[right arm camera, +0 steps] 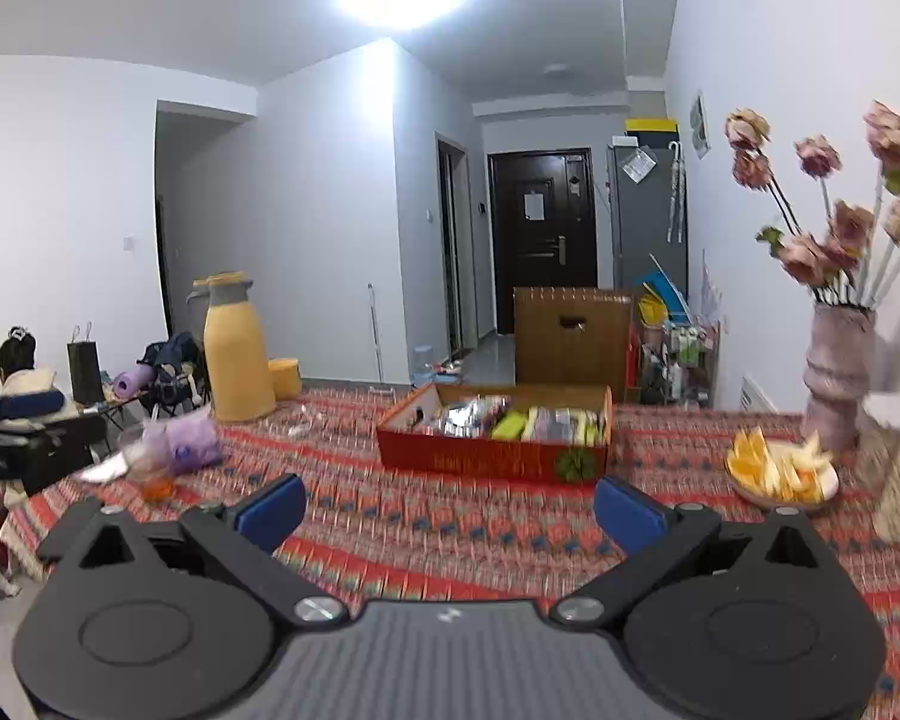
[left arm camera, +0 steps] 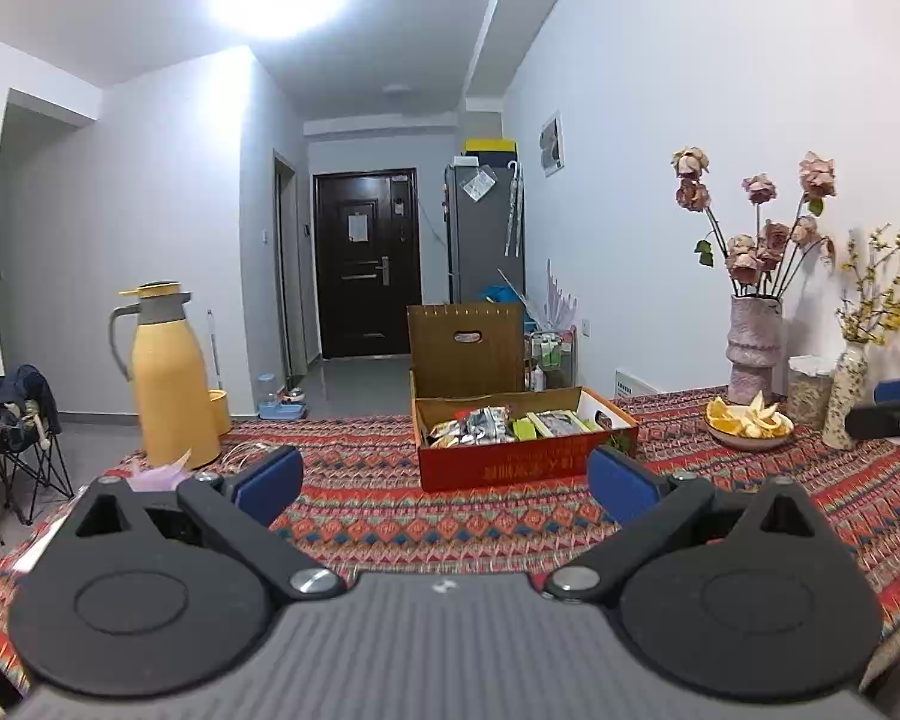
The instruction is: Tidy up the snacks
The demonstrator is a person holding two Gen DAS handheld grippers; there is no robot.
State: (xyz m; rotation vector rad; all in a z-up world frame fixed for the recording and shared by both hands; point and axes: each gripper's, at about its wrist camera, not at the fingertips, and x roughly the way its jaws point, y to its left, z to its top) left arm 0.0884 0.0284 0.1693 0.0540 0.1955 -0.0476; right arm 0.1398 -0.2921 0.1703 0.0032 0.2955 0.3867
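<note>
Both claws are spread as wide as they go and neither one has hold of anything. The left claw hangs over the patterned tabletop, with only bare cloth between its blue pads. Same deal with the right claw, nothing between its pads but tablecloth.

The snacks sit in a shallow red cardboard box near the middle of the tabletop, well ahead of both claws. It's a jumble of silvery and green packets, and the box's brown lid flap stands up at the back. In the right wrist view the same box is straight ahead, a bit blurred.

Off to the left there's a yellow thermos jug with a grey top, and something purple and crinkly lying near it. On the right side, a plate of orange slices sits just in front of a pinkish vase of dried roses. The tip of the right claw pokes into the left view at the far right edge.
</note>
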